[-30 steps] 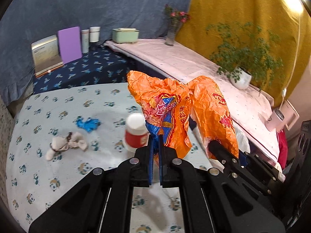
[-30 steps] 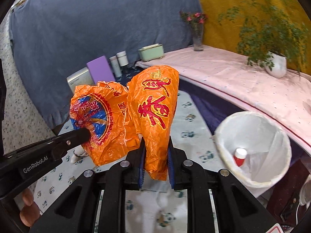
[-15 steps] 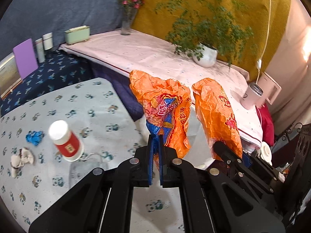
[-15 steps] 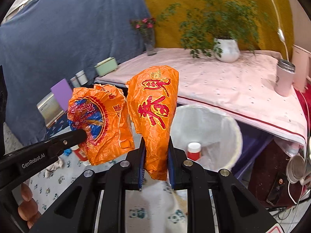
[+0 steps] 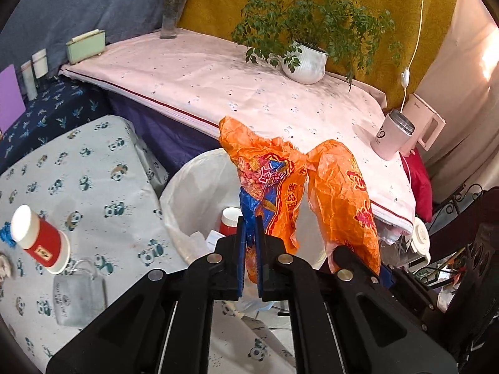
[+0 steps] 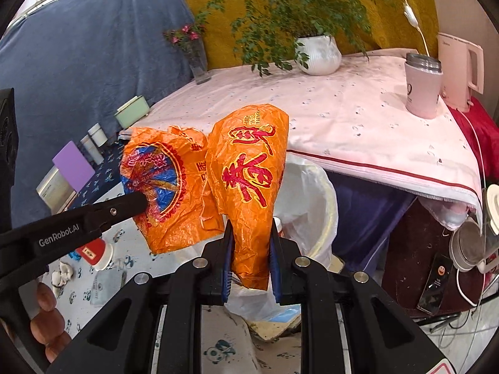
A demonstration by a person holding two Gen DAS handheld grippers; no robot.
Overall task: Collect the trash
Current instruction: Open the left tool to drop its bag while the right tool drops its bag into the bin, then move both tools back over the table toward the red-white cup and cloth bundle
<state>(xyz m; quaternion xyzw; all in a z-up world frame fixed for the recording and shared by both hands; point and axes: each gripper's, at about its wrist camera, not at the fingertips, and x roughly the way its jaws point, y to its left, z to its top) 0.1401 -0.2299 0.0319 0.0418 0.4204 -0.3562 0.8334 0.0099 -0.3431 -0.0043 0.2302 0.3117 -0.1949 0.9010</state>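
Observation:
A crumpled orange plastic bag (image 5: 274, 168) with red and blue print hangs stretched between both grippers. My left gripper (image 5: 249, 227) is shut on its blue-printed end; my right gripper (image 5: 336, 254) holds the other lobe at the right. In the right wrist view my right gripper (image 6: 249, 232) pinches the orange bag (image 6: 249, 168), and the left gripper (image 6: 140, 199) grips it from the left. Directly under the bag stands a bin with a white liner (image 5: 187, 187), also visible behind the bag as the bin (image 6: 315, 193). A red cup with a white lid (image 5: 229, 218) lies inside.
Another red cup (image 5: 40, 243), a grey pouch (image 5: 78, 299) and a blue scrap (image 5: 4, 237) lie on the panda-print table (image 5: 93, 168). Behind the bin runs a pink-covered bench (image 5: 249, 78) with a potted plant (image 5: 307, 62), a mug (image 5: 393, 137) and a kettle (image 6: 461, 65). A hand (image 6: 46, 321) holds the left gripper.
Both grippers carried the orange bag off the panda-print table to the right and slightly down. It now hangs over the white-lined bin. Both grips stayed the same.

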